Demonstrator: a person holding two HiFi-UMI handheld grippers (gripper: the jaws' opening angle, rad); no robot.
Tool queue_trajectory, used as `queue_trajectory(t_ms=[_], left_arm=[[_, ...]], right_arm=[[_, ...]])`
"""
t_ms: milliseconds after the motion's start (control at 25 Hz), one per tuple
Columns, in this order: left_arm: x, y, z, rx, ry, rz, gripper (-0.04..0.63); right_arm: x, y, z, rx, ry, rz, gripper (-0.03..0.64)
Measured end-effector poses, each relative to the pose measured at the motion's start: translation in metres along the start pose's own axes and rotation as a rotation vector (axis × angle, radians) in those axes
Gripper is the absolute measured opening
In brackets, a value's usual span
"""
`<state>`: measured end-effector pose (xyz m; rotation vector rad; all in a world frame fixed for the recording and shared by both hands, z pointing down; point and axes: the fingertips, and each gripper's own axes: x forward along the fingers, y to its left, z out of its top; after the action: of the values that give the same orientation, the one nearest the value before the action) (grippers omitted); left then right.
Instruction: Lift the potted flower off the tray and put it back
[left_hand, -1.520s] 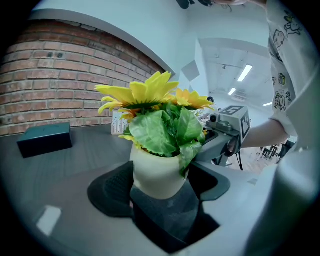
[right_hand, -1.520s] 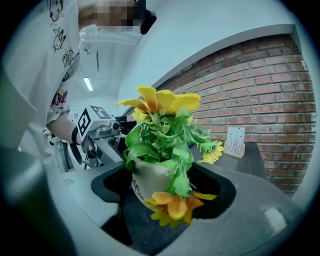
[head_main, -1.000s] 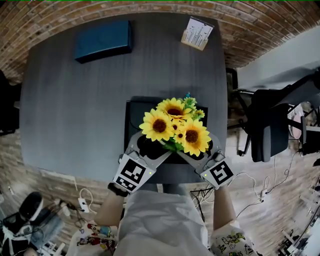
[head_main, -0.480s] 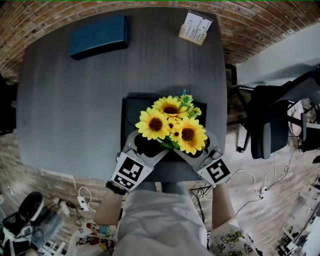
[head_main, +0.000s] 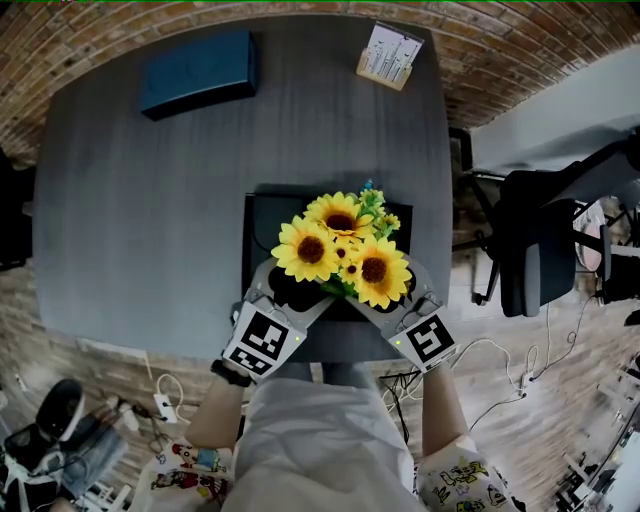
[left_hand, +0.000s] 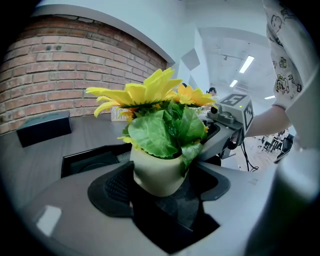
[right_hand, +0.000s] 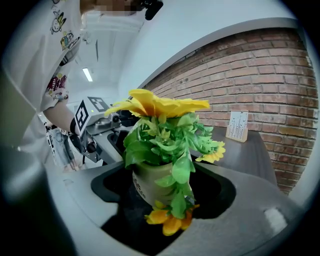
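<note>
A cream pot (left_hand: 155, 175) of yellow sunflowers (head_main: 340, 250) with green leaves hangs just over the front part of the black tray (head_main: 262, 215), near the table's front edge. My left gripper (head_main: 298, 292) is shut on the pot from the left, and the pot sits between its dark pads (left_hand: 112, 187). My right gripper (head_main: 392, 296) grips the same pot (right_hand: 149, 182) from the right. A drooping yellow bloom (right_hand: 167, 220) hangs below the pot on that side. In the head view the flowers hide the pot and both sets of fingertips.
The dark grey table (head_main: 150, 200) carries a blue box (head_main: 195, 72) at the back left and a white card stand (head_main: 390, 55) at the back right. A black office chair (head_main: 540, 250) stands right of the table. Cables lie on the floor below.
</note>
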<state>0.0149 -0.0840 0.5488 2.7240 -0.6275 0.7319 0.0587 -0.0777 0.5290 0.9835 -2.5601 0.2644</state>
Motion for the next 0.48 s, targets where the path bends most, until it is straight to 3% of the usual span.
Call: queue_trajectory(t_ms=[480], left_arm=[[-0.0036,0.0035,-0.0039,0.047,0.018,0.031,0.344]], right_arm=[[0.0042,-0.0019,-0.0011,0.012,0.014,-0.039,0.367]])
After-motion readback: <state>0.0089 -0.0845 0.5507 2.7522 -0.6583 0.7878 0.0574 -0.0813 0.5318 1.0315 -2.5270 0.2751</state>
